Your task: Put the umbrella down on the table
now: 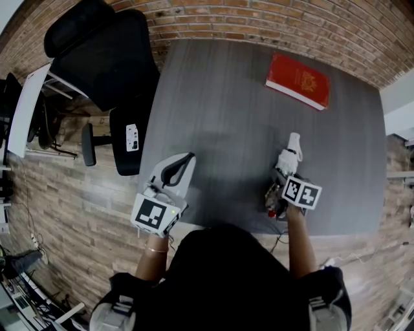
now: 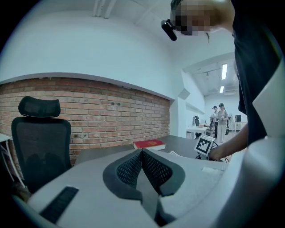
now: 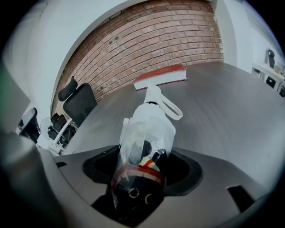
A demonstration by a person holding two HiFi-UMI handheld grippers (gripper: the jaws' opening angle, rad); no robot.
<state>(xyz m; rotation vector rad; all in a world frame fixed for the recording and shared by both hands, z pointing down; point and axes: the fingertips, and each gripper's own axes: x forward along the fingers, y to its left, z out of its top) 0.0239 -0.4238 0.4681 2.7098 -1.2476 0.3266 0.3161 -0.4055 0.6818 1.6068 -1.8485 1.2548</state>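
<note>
A folded umbrella [image 3: 147,133] in a clear plastic sleeve, with a white handle and loop strap at its far end, sits between the jaws of my right gripper [image 3: 143,171], which is shut on it. In the head view the umbrella [image 1: 292,150] points away from me over the front right part of the grey table [image 1: 226,97]; whether it touches the top I cannot tell. My right gripper [image 1: 285,172] holds it near its dark, coloured end. My left gripper [image 1: 185,161] hovers at the table's front left edge, its pads [image 2: 133,167] pressed together with nothing between them.
A red book [image 1: 298,80] lies at the table's far right, beside the brick wall [image 1: 272,19]. A black office chair [image 1: 103,58] stands off the table's left side. White desks and cables sit further left. People stand far off in the left gripper view's background [image 2: 220,116].
</note>
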